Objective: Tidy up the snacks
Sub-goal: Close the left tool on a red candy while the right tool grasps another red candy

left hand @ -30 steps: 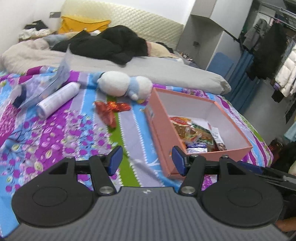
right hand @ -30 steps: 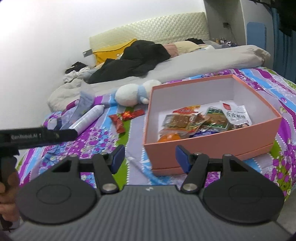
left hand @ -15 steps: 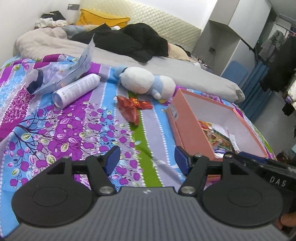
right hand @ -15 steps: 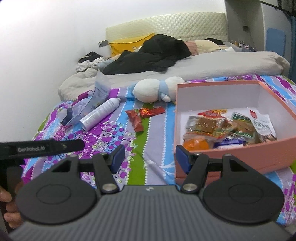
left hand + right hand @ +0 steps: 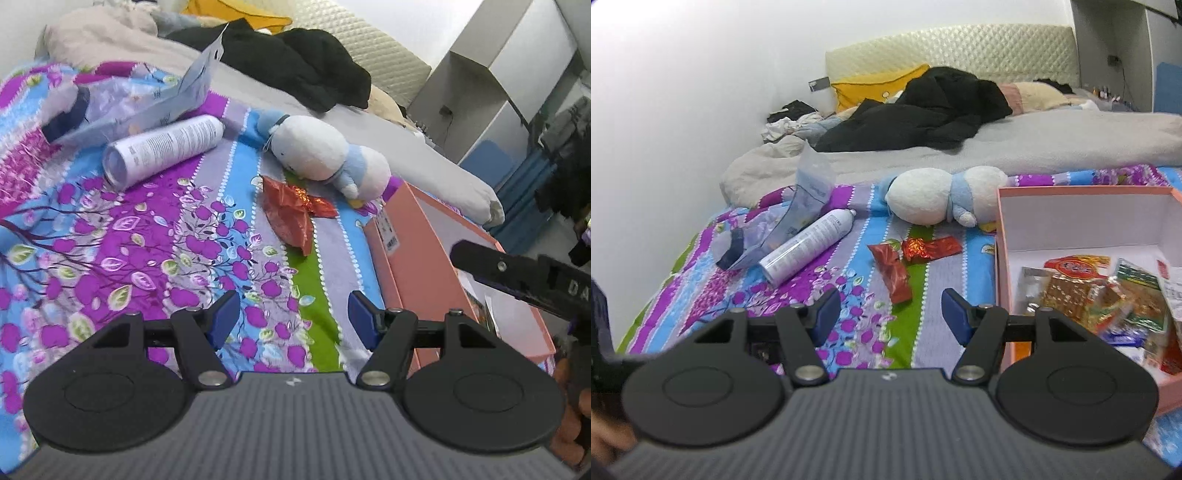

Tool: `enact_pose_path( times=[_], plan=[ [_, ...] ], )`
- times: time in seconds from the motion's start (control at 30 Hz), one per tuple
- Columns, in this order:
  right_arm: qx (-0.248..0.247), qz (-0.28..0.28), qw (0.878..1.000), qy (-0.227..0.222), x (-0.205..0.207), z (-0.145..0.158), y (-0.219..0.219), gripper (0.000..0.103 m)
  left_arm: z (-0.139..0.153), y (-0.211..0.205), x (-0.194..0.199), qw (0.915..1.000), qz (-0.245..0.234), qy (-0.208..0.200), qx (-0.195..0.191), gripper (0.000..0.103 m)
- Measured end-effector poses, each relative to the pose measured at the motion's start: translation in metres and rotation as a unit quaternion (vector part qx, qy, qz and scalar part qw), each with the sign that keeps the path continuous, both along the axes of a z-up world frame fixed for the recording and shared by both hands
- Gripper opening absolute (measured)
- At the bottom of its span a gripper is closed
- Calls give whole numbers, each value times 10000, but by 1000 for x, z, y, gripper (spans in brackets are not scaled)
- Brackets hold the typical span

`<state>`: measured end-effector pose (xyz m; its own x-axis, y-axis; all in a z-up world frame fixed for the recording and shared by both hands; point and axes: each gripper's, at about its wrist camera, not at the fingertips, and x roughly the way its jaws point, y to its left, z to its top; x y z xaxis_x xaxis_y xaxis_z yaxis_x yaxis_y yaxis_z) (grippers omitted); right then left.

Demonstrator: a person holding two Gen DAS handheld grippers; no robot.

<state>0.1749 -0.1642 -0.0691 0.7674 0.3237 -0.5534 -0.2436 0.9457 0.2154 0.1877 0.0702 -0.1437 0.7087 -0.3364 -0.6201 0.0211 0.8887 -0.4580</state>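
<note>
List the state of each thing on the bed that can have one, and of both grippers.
pink box: open, no lid on it, snack packets inside.
red snack packets: lying loose on the bedspread, outside the box.
spray can: lying on its side.
plush toy: lying on its side.
clear bag: crumpled, one end sticking up.
left gripper: jaws apart, nothing between them.
right gripper: jaws apart, nothing between them.

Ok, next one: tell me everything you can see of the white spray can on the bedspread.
The spray can is a slim white cylinder with small grey print, probably metal. It lies on its side on the flowered bedspread, base toward the cameras and cap end pointing away toward the plush toy. A crumpled clear plastic bag lies against its far side. No gripper touches it.
</note>
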Motion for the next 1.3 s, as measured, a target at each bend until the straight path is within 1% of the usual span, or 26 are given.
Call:
enact_pose_path(
  times=[0.17,0.23,0.33,0.4,0.57,0.67,0.73,0.77,0.8,0.93,1.03,1.13,1.27,1.3],
  plan=[
    [35,-62,9999,141,45,-15,9,63,-21,-3,38,9995,-7,80,-290,69],
    [104,-60,9997,211,61,-21,13,63,-28,-6,52,9994,-24,91,-338,69],
    [183,-56,9994,297,86,-30,18,63,-40,-9,75,9983,-64,120,-563,68],
    [277,-82,9990,355,104,-36,18,63,-45,-9,89,9978,-103,89,-642,68],
    [67,-74,9987,509,153,-51,24,63,-58,-9,126,9962,-166,119,-844,68],
    [-74,51,9969,782,186,-63,29,58,-66,-13,146,9945,-284,144,-993,68],
    [-130,127,9947,1017,207,-71,32,56,-72,-18,156,9950,-262,194,-941,68],
    [-181,174,9938,1086,215,-75,35,53,-74,-19,161,9954,-251,217,-903,68],
    [-253,258,9929,1134,224,-78,38,53,-77,-21,166,9957,-239,248,-858,68],
    [-418,524,9870,1460,251,-87,46,52,-87,-25,181,9953,-171,303,-903,69],
    [-646,668,9829,1591,266,-94,52,51,-92,-29,192,9959,-89,345,-831,69],
    [-601,723,9790,1812,280,-104,54,51,-96,-29,197,9965,-68,350,-751,69],
    [-636,798,9749,1979,291,-119,62,51,-100,-26,201,9969,-93,337,-706,68],
    [-640,813,9746,1987,292,-121,64,53,-101,-25,203,9969,-92,322,-708,68]
  ],
)
